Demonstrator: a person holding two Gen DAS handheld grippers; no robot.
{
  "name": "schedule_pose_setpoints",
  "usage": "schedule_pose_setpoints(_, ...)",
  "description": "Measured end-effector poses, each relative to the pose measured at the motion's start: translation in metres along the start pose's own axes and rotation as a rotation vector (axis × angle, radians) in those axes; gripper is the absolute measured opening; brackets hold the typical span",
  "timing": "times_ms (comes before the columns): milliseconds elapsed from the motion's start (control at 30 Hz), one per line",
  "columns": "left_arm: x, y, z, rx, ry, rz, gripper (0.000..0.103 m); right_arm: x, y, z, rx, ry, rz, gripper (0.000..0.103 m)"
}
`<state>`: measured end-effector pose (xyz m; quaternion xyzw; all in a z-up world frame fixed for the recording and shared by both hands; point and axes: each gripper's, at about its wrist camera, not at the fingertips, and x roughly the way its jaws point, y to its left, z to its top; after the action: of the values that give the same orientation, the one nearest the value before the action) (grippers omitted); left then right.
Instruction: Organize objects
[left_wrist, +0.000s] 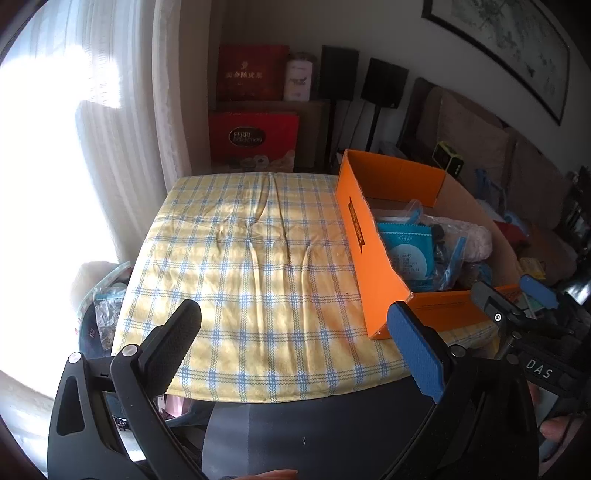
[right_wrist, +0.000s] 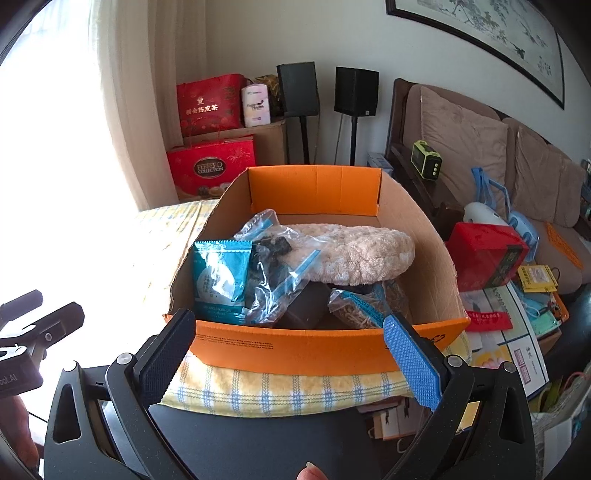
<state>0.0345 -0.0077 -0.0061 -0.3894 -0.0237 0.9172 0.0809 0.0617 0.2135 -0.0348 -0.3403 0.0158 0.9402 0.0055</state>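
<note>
Contents of the orange cardboard box (right_wrist: 317, 347) read best from the right wrist view, which looks straight in over the near wall. Visible inside: one teal foil packet (right_wrist: 221, 278) at the left; one clear zip bag with dark contents (right_wrist: 275, 266) beside it; one fluffy cream item (right_wrist: 354, 254) across the back; one further zip bag with a blue seal strip (right_wrist: 360, 306) at the near right; one dark rounded object (right_wrist: 308, 304) beneath them, kind not clear. The left wrist view shows the same box (left_wrist: 373, 254) obliquely from its left side, so the tall wall hides most of the load.

Only the left view shows the wide bare area of the yellow checked cloth (left_wrist: 240, 266) on which the box sits, at its right edge. Only the right view shows the clutter right of the box, including one red box (right_wrist: 484, 258).

Left gripper (left_wrist: 295, 339): jaws apart, nothing between them, over the cloth. Right gripper (right_wrist: 291, 354): jaws spread wide, empty, just short of the near box wall.

Background, both views: two red gift bags (right_wrist: 210, 103), two black speakers on stands (right_wrist: 356, 92). Window side is overexposed; the framed picture at the top is cut off.
</note>
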Motion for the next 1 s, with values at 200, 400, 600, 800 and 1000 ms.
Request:
schedule_pose_setpoints(200,0.0034,0.0006,-0.0018,-0.002,0.001,0.027,0.101,0.0019,0.0057,-0.0027,0.004,-0.001,0.005,0.102)
schedule_pose_setpoints(400,0.0041,0.0012,-0.0017,-0.011,0.0,0.032,0.101,0.0005,0.0019,-0.0017,0.015,-0.005,0.0,0.102)
schedule_pose_setpoints(600,0.0043,0.0001,-0.002,-0.008,-0.001,0.042,0.101,0.0013,-0.0018,-0.002,0.024,0.002,-0.006,0.102)
schedule_pose_setpoints(800,0.0049,0.0011,-0.0019,-0.018,0.0,0.048,0.101,0.0021,-0.0025,-0.003,0.024,0.008,-0.008,0.102)
schedule_pose_setpoints(1000,0.0045,0.0014,-0.0022,-0.019,-0.003,0.049,0.101,0.0025,-0.0026,-0.0027,0.027,0.008,-0.009,0.102)
